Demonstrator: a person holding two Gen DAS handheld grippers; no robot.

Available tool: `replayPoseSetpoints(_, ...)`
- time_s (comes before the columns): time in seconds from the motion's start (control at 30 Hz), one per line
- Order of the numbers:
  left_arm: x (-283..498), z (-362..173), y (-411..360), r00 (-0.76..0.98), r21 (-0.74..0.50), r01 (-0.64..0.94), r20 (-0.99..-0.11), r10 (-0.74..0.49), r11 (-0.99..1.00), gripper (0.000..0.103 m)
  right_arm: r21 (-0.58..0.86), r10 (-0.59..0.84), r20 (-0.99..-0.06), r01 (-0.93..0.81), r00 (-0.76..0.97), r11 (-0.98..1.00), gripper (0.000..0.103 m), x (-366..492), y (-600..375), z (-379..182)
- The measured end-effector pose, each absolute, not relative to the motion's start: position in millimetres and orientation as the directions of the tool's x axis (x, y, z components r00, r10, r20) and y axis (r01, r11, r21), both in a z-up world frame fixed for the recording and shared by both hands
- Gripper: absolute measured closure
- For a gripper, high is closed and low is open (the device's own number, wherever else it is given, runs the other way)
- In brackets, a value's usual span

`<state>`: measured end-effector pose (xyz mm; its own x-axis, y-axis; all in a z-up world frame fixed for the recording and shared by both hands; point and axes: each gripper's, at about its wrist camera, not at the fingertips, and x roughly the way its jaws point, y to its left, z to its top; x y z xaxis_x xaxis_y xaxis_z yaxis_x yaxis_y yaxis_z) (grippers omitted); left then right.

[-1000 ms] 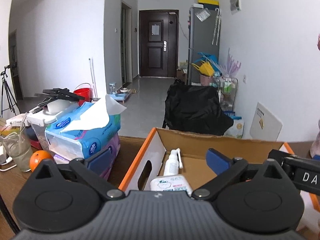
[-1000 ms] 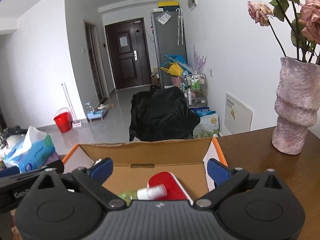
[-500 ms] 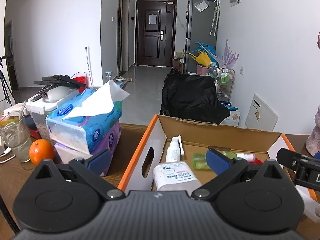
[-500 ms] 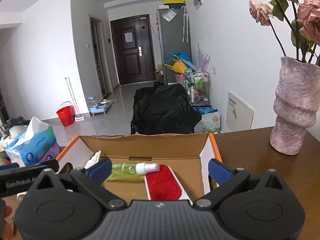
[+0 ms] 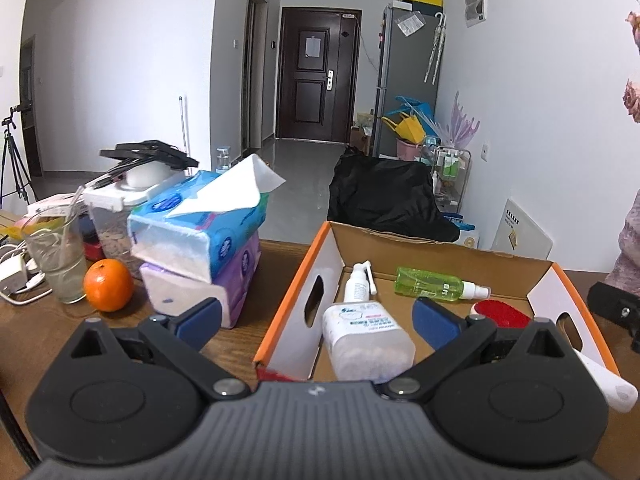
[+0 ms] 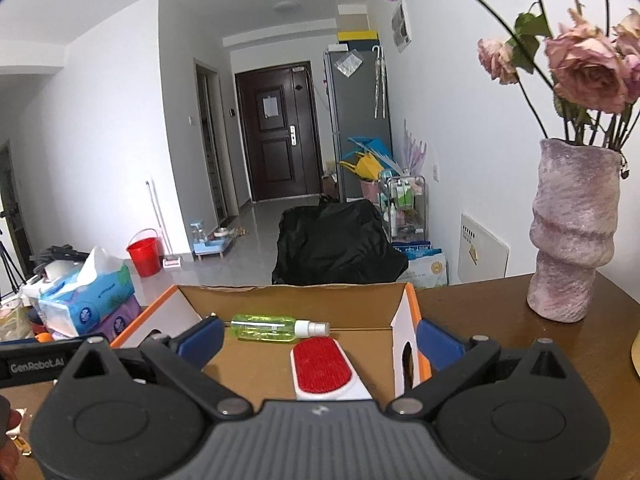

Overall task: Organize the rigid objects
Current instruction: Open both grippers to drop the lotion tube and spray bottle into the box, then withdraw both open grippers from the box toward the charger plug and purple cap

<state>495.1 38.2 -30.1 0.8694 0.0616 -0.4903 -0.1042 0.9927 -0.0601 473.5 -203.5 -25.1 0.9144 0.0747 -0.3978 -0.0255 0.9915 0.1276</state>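
Cardboard box [image 5: 316, 276] now shows all 4 items, green spray bottle [image 6: 276, 326] and red brush [image 6: 323, 368] included, since both grippers [image 5: 316, 316] [image 6: 320, 334] pulled back, spread wide and empty, so sorting looks about done.

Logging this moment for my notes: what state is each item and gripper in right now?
left gripper: open, empty
right gripper: open, empty
cardboard box: open-topped, on table
green spray bottle: lying in box
red lint brush: lying flat in box
white pump bottle: lying in box
tissue pack: tissue pulled up
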Motion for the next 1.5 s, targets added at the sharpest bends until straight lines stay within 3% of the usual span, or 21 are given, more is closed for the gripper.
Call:
replayPoseSetpoints(0.4, 442, -38, 54, 0.875, -0.079, -0.132, -0.477, 0.078, 0.988, 0.000, 0.102, 0.082, -0.351, -0.049, 0.933, 0.994, 0.000, 417, -210, -33)
replayPoseSetpoints(1.17, 340, -63, 53, 0.850, -0.059, -0.132, -0.521, 0.082, 0.989, 0.000, 0.102, 0.070, -0.391, -0.032, 0.918, 0.994, 0.000, 319, -235, -64)
replayPoseSetpoints(1.5, 325, -72, 53, 0.839, -0.049, -0.155, -0.534, 0.106, 0.987, 0.000, 0.106, 0.084, -0.367, -0.048, 0.927, 0.993, 0.000, 295, -247, -71)
